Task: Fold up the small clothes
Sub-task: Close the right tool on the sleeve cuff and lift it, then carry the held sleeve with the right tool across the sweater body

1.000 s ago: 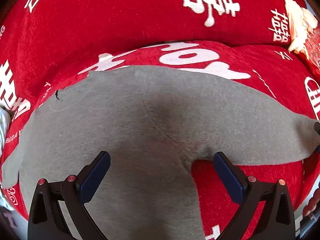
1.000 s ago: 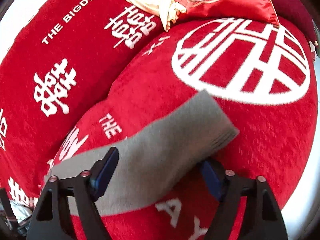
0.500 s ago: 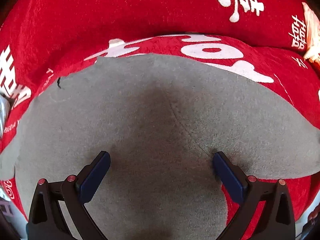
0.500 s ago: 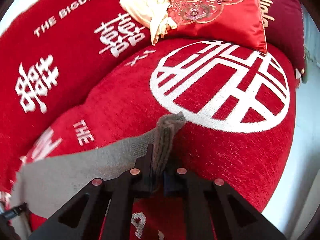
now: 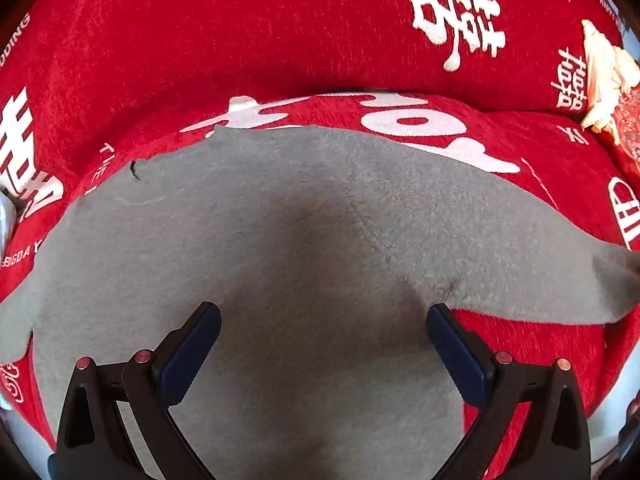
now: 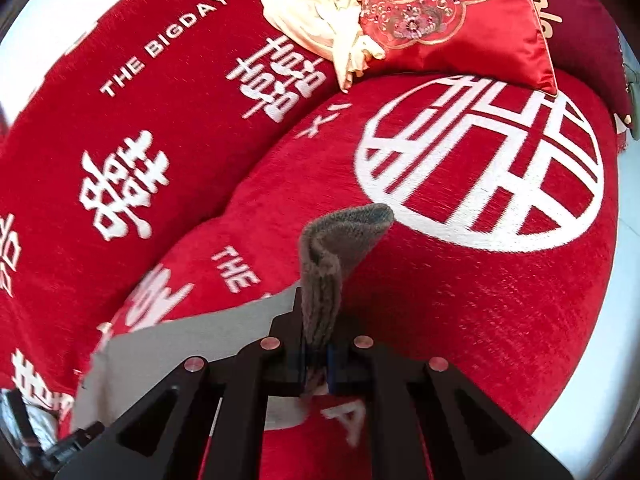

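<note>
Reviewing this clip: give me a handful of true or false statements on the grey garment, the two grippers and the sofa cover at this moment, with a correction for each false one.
1. The right gripper is shut on the grey garment's sleeve end. True.
2. The left gripper is clamped on the grey garment. False: its fingers stand wide apart above the cloth, gripping nothing.
3. The garment lies on a red cover printed with white characters. True.
4. The embroidered red cushion lies on top of the garment. False: it sits far back on the sofa, clear of it.
5. A cream cloth lies beside that cushion. True.
</note>
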`<state>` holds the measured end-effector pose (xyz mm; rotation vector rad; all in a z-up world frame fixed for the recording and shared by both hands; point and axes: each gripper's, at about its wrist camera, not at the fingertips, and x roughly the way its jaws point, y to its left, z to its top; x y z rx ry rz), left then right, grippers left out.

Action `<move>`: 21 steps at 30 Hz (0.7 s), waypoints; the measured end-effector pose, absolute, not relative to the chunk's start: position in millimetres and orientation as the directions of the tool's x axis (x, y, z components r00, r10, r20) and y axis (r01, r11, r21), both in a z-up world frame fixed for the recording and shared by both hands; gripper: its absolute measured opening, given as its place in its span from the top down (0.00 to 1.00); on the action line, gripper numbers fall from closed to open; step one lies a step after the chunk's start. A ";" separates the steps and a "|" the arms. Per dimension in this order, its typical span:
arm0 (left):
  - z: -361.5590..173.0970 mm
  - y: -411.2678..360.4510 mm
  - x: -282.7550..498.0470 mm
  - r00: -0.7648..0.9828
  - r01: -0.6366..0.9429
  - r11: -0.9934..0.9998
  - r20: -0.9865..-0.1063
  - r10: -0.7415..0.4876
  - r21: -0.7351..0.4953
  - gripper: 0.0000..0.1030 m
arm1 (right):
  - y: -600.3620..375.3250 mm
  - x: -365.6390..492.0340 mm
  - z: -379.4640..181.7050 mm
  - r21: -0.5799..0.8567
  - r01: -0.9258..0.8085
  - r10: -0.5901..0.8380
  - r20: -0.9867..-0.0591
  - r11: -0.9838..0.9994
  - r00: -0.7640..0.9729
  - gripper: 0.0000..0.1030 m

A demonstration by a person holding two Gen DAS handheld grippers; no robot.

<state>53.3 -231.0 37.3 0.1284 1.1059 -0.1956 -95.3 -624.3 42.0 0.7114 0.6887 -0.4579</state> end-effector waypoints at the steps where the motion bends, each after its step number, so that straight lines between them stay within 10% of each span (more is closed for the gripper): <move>1: 37.6 -226.9 52.5 0.434 0.219 0.976 -0.895 -0.099 -0.002 0.00 | -621.7 -94.7 45.6 0.441 0.589 -0.148 -0.703 0.677 0.696 0.93; 21: 30.9 -113.9 33.7 0.434 0.144 0.986 -0.891 -0.136 -0.080 0.00 | -519.3 -54.1 120.4 0.469 0.489 -0.095 -0.643 0.735 0.760 0.93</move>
